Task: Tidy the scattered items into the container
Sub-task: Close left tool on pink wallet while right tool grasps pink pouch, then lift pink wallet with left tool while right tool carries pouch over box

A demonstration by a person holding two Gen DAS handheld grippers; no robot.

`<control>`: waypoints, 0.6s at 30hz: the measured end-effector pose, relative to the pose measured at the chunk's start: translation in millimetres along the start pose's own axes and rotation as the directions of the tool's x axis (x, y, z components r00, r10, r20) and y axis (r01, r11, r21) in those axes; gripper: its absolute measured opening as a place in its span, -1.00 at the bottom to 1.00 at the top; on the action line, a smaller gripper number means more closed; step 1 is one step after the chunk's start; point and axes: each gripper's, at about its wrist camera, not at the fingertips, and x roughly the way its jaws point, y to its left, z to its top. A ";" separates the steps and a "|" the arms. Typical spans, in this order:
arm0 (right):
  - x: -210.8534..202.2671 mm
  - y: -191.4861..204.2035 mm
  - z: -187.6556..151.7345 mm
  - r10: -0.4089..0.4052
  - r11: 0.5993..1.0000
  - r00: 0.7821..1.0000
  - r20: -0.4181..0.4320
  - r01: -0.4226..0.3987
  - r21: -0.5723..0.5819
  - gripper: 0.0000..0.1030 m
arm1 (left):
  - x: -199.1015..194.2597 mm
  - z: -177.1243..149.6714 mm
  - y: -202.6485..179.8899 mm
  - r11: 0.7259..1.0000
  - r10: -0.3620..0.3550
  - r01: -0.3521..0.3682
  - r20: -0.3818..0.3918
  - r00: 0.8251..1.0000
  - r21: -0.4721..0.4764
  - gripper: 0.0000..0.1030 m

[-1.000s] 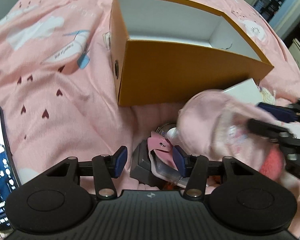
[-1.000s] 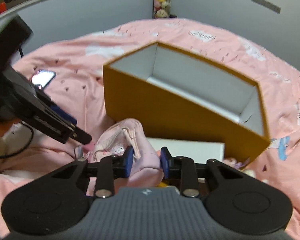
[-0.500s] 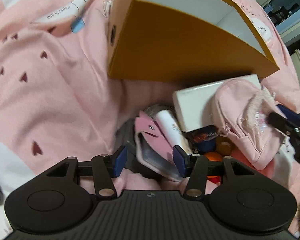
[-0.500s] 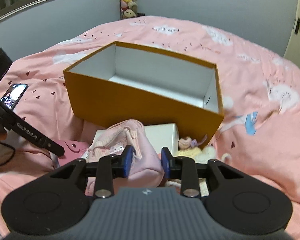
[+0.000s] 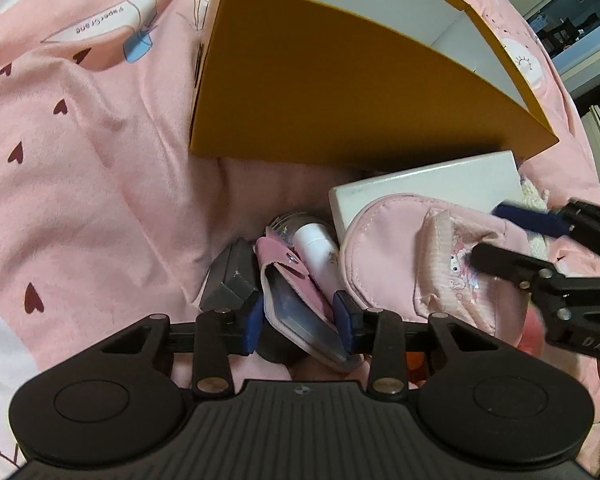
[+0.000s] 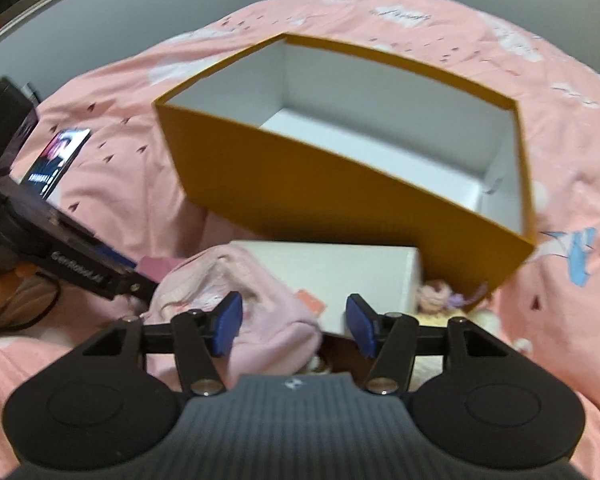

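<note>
An open orange box (image 5: pixel 340 92) with a white inside stands on the pink bed; it also shows in the right wrist view (image 6: pixel 340 184). In front of it lies a pile: a pink pouch (image 5: pixel 420 256), a white flat box (image 5: pixel 440 184), a white tube (image 5: pixel 316 248), a dark block (image 5: pixel 232 276) and a pink card case (image 5: pixel 296 292). My left gripper (image 5: pixel 298 318) is open with its pads on either side of the card case. My right gripper (image 6: pixel 292 322) is open over the pink pouch (image 6: pixel 260 320) and the white box (image 6: pixel 340 272).
A lit phone (image 6: pixel 58 158) lies on the pink bedspread (image 5: pixel 80 152) to the left. A small doll (image 6: pixel 440 294) and a fluffy toy sit by the box's right corner. Orange and red items are partly hidden under the pouch.
My right gripper has opened and let go of the pink pouch, which now rests on the white box. My left gripper has moved forward around the card case.
</note>
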 end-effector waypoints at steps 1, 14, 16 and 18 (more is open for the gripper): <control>1.6 2.7 -0.2 0.010 1.000 1.000 -0.006 -0.010 -0.011 -0.11 | -0.4 -0.4 0.3 1.000 0.003 -0.003 0.005 1.000 -0.001 -0.26; -49.3 14.6 4.5 -0.062 0.998 0.991 0.121 0.065 -0.026 -0.37 | -45.6 3.0 -1.1 0.995 -0.004 -0.010 0.138 0.990 0.097 -0.59; -58.8 13.6 7.9 -0.065 0.998 0.987 0.150 0.068 -0.011 -0.37 | -58.6 5.1 -4.0 0.993 0.002 -0.022 0.167 0.986 0.118 -0.64; -68.4 11.7 11.7 -0.060 0.998 0.981 0.183 0.060 0.006 -0.37 | -73.0 6.6 -6.4 0.991 -0.010 -0.016 0.188 0.982 0.133 -0.66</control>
